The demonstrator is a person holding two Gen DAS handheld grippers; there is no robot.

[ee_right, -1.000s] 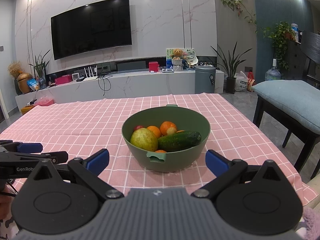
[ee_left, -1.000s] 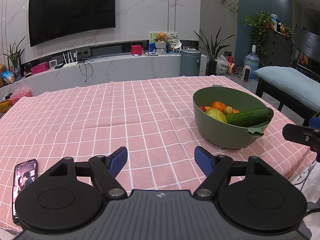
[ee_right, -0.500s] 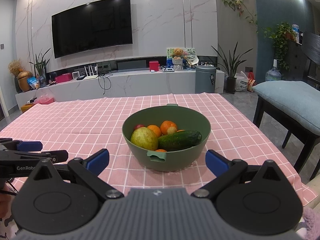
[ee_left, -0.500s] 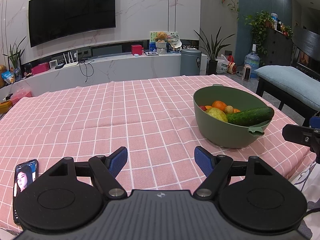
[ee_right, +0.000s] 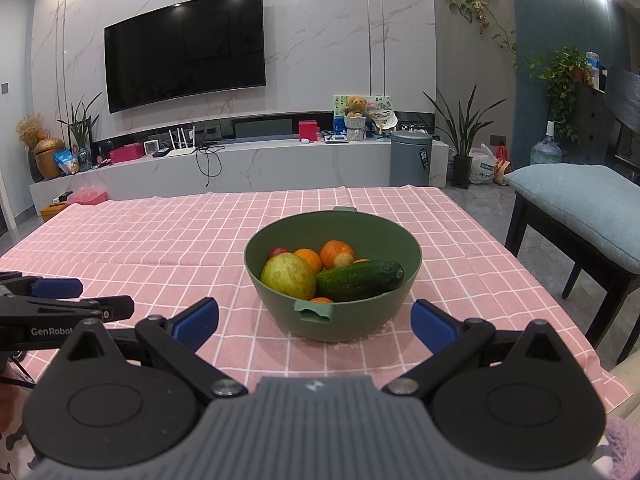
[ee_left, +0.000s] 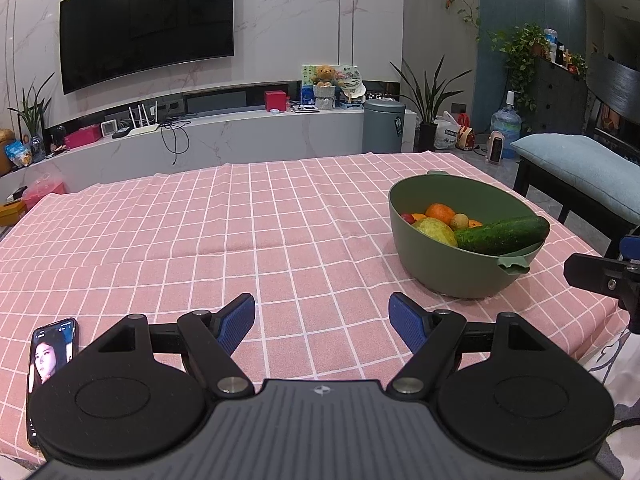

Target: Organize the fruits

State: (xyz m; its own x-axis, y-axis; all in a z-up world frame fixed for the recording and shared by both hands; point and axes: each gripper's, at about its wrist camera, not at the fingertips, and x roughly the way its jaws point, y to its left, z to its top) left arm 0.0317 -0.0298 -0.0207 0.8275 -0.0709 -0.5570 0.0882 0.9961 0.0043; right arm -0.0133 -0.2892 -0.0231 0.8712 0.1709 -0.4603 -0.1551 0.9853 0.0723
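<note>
Pink checked tablecloth bearing a lit black smartphone at its near-left edge. Beyond the cloth: curved black wall television, grey cylindrical bin, blue-cushioned bench to the right.

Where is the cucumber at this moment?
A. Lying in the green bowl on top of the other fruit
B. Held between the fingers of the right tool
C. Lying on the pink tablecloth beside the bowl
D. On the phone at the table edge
A: the cucumber lies inside the green bowl, resting against the pear, while the right tool is open and short of the bowl.
</note>
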